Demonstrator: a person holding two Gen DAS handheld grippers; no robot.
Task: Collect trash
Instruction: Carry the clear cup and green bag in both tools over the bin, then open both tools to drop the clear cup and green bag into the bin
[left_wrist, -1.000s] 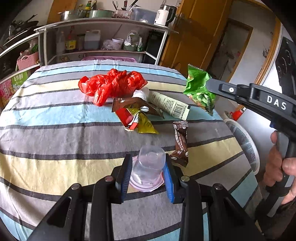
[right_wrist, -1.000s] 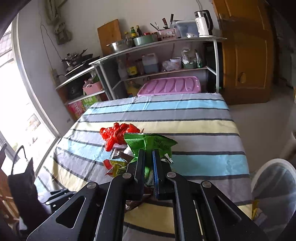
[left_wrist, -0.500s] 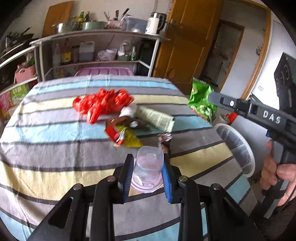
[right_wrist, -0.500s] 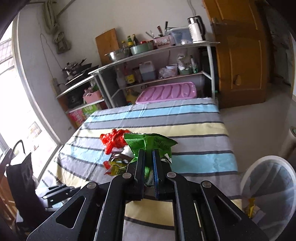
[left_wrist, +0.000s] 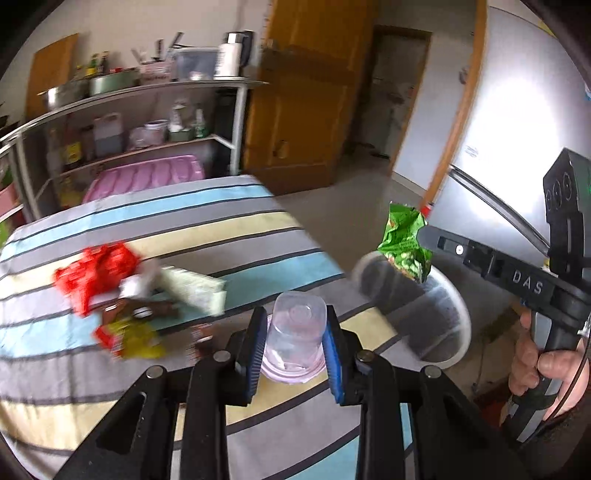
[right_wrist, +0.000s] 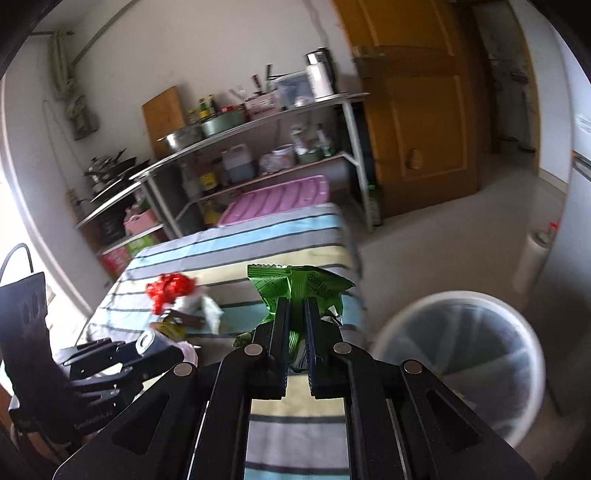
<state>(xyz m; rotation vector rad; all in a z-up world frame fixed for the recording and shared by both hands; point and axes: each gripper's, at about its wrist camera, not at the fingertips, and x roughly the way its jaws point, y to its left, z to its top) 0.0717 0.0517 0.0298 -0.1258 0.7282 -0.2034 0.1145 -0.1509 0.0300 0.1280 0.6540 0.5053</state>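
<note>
My left gripper (left_wrist: 295, 334) is shut on a clear plastic cup (left_wrist: 295, 328), held bottom-forward above the striped table (left_wrist: 221, 206). My right gripper (right_wrist: 294, 314) is shut on a crumpled green snack bag (right_wrist: 299, 284). In the left wrist view that green bag (left_wrist: 404, 245) hangs over the near rim of the white trash bin (left_wrist: 439, 306) beside the table. The bin (right_wrist: 461, 354) stands on the floor at the right in the right wrist view. On the table lie a red plastic bag (left_wrist: 96, 269), a white wrapper (left_wrist: 192, 291) and a yellow-red wrapper (left_wrist: 125, 338).
A metal shelf rack (left_wrist: 147, 110) with pots and bottles stands behind the table, with a pink lid (left_wrist: 144, 177) in front of it. A wooden door (left_wrist: 310, 92) is at the back, a fridge (left_wrist: 517, 129) to the right. A hand (left_wrist: 543, 365) grips the right tool's handle.
Both grippers have swung right and risen a little, off the trash pile toward the bin. The green bag now hangs by the bin's rim. The cup stays gripped.
</note>
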